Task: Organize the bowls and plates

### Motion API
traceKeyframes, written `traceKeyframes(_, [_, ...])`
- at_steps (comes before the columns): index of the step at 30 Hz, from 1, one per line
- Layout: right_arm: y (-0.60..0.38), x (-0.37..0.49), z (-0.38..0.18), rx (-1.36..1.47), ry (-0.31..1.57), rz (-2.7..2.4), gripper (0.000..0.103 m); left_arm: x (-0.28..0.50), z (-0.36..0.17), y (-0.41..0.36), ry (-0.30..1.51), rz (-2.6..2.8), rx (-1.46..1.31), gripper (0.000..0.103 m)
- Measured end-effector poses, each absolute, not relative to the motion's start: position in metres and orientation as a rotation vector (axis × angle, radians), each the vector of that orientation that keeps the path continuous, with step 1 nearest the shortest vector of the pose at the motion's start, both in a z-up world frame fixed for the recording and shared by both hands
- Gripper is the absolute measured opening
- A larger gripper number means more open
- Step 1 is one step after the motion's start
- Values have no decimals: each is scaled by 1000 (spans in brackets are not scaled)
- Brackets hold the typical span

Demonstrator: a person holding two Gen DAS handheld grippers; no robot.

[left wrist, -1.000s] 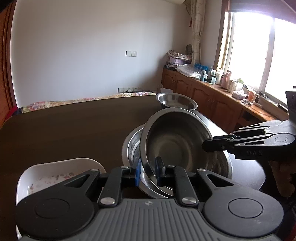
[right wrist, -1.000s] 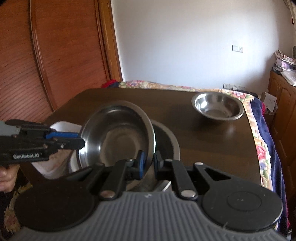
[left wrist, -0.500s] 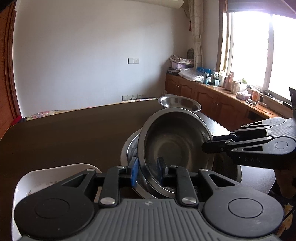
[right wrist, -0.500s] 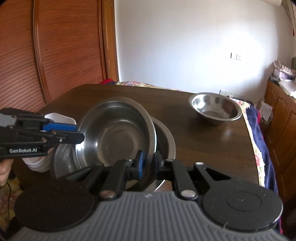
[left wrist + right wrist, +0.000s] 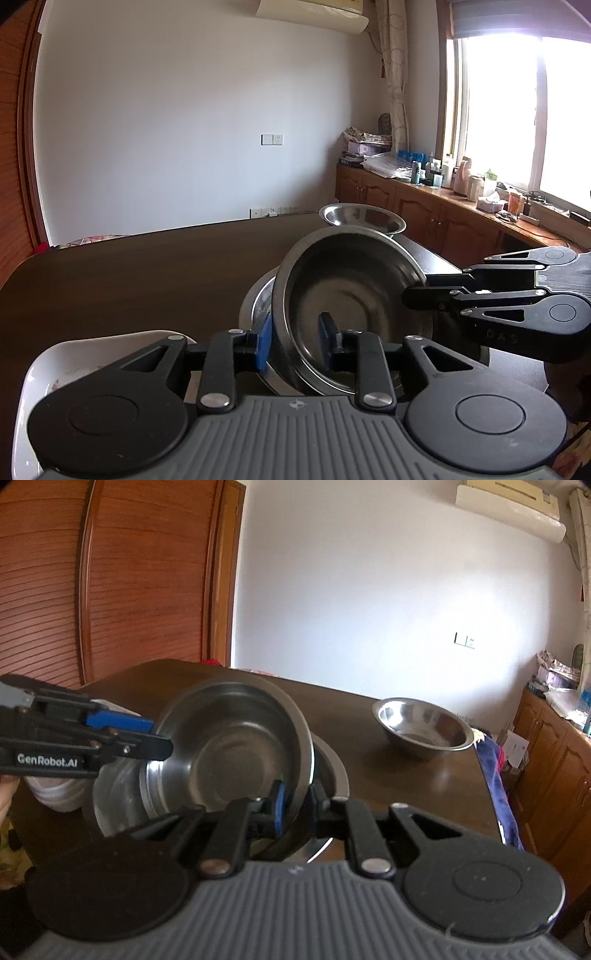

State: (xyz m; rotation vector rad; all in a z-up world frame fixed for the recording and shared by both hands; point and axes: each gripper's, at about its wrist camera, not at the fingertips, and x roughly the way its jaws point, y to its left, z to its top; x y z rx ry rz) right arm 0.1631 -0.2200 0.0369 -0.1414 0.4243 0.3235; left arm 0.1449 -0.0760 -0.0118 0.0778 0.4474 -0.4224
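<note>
Both grippers hold one steel bowl (image 5: 351, 299) by its rim, tilted so that its hollow faces the left wrist camera, above a larger steel bowl (image 5: 328, 771) that sits on the dark wooden tabletop (image 5: 129, 280). The left gripper (image 5: 293, 341) has its blue-padded jaws narrowed onto the near rim, one pad outside the wall and one inside. The right gripper (image 5: 295, 805) is closed the same way on the opposite rim, its jaws nearly together with the thin steel edge between them. In the right wrist view the side of the left gripper reads "GenRobot.AI" in white letters; in the left wrist view the right gripper's side shows raised letters that look like "DAS". A smaller steel bowl (image 5: 423, 729) stands apart toward the far right edge of the tabletop. A white dish (image 5: 92, 354) lies just beside the stacked bowls on the left gripper's side. A wall-mounted air conditioner (image 5: 314, 14) hangs high on the white wall.
</note>
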Motion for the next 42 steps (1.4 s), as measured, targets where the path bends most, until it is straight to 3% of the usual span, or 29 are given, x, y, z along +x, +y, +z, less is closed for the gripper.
traceKeyframes(5, [-221,162,34,-122,395,323,17,142,-13,-79,438,-429,95,63])
traceKeyframes(10, [-218,162,33,-117,383,331,42,141,-15,-81,435,-437,106,66])
traceKeyframes(13, [-214,160,33,-131,369,337,51,141,-15,-82,435,-439,106,69])
traceKeyframes(25, [-216,150,39,-97,293,308,54,135,0,-86,369,-434,112,90])
traceKeyframes(30, [-224,149,45,-93,267,297,56,134,5,-89,342,-426,108,103])
traceKeyframes(38, [-243,147,57,-79,236,257,58,136,13,-93,317,-426,103,103])
traceKeyframes(42, [-250,150,60,-80,226,239,64,138,17,-96,306,-424,113,103])
